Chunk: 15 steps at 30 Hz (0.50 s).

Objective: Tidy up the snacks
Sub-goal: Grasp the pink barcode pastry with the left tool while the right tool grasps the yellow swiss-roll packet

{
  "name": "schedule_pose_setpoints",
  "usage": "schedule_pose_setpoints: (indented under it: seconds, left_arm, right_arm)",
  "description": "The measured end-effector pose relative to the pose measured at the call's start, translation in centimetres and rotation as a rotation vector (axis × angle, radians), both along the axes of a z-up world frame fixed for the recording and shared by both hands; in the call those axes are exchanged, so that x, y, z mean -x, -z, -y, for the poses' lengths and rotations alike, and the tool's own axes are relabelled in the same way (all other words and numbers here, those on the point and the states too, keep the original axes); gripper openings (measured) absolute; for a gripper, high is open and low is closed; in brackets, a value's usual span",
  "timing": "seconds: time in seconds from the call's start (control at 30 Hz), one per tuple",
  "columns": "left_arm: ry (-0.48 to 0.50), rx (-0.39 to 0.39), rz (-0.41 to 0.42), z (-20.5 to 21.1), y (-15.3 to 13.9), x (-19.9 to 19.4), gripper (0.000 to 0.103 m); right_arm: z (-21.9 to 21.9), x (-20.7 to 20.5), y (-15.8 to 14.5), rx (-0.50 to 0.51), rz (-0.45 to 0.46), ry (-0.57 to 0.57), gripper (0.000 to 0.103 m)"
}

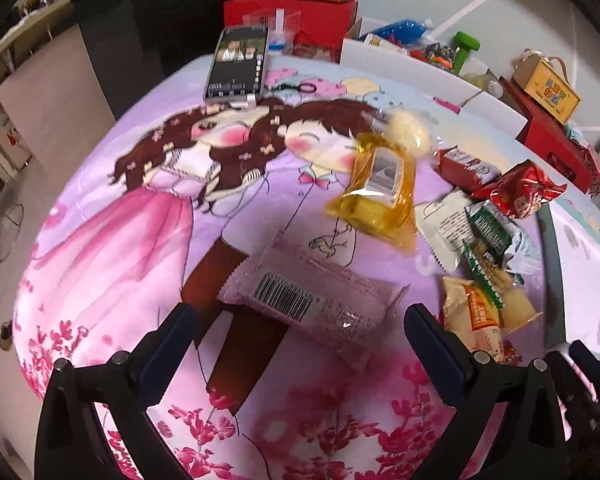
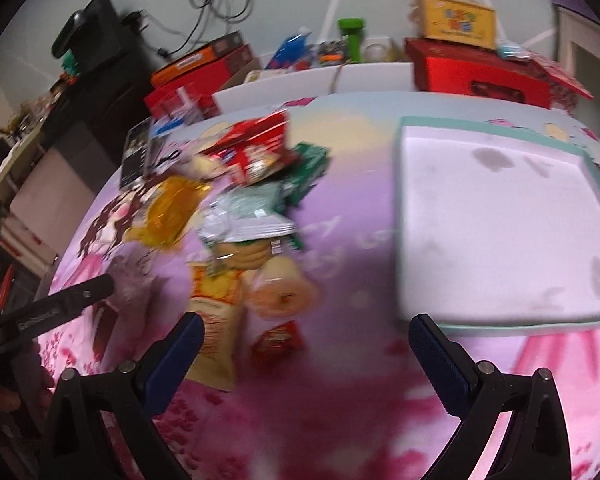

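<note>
Cartoon bedsheet (image 1: 120, 240): teal-rimmed tray (image 2: 500, 320) beside snack packets (image 2: 240, 208).

On the bench (image 1: 100, 240) a barcoded packet (image 1: 312, 296) lies nearest, between the fingers of the left tool (image 1: 300, 332). Behind it and to its right lies a clear-wrapped packet (image 1: 374, 188), and further right a heap of snack packets (image 1: 484, 232) overlapping one another. Right of the heap sits a tray (image 2: 500, 216), with the right tool (image 2: 306, 344) before its near left corner. A phone (image 1: 238, 62) rests at the far edge, with boxes (image 1: 296, 12) stacked behind it
</note>
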<state>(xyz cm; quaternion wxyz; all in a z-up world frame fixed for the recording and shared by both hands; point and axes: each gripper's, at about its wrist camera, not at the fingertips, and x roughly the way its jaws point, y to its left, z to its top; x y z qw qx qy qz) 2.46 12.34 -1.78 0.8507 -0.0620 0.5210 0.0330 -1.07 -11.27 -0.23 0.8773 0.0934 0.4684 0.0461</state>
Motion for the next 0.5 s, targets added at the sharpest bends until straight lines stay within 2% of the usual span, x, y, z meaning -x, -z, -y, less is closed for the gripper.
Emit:
schedule_pose_setpoints:
  seconds: [0.2, 0.3, 0.43, 0.5]
  left_arm:
    - [-0.002, 0.041, -0.034, -0.4, 0.8, -0.8, 0.103]
    - [-0.012, 0.058, -0.056, -0.6, 1.4, -1.3, 0.103]
    - [-0.027, 0.071, -0.09, -0.8, 2.4, -2.0, 0.102]
    - [-0.038, 0.087, -0.103, -1.1, 2.8, -2.3, 0.102]
  right_arm:
    - [-3.7, -1.0, 1.0, 0.031, -0.007, -0.094, 0.1]
    - [-4.8, -1.2, 1.3, 0.026, -0.007, -0.121, 0.096]
    - [-6.1, -1.5, 1.5, 0.039, -0.003, -0.153, 0.085]
    - [-6.6, -1.7, 1.7, 0.042, -0.013, -0.167, 0.083]
